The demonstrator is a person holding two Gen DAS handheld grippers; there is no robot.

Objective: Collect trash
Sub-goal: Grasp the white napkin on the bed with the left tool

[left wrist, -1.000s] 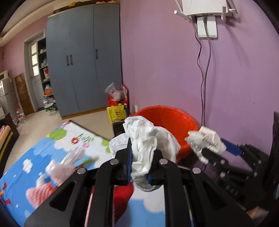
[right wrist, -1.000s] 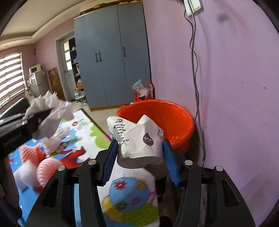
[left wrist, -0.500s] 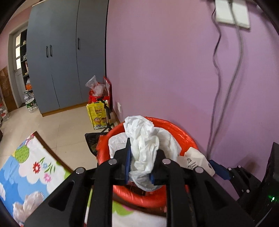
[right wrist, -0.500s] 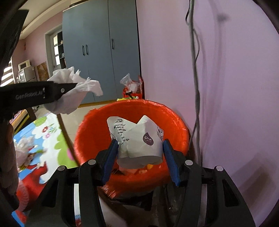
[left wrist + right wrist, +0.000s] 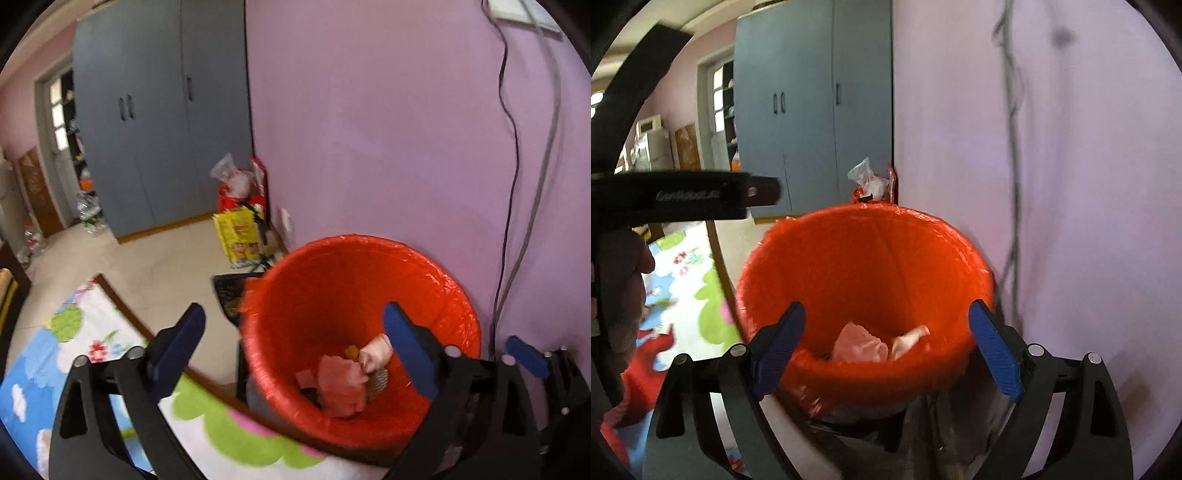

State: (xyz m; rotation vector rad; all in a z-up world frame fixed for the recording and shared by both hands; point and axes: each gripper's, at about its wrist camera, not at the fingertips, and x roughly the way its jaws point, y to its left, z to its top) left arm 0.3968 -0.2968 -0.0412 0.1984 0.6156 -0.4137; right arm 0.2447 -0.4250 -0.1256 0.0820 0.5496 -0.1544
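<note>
Left gripper (image 5: 295,343): jaws just spread wide, nothing held between.
Right gripper (image 5: 884,341): likewise just opened, empty.
Red-lined round bin (image 5: 436,273): crumpled paper scraps (image 5: 341,384) seen inside.

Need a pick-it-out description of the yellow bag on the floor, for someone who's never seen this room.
Start at the purple wall and follow its base away from the orange-lined bin toward the grey-blue wardrobe. The yellow bag stands on the floor there, in front of a red bag stuffed with clear plastic. It is the only bright yellow item, with printed cartoon figures on its face.
</note>
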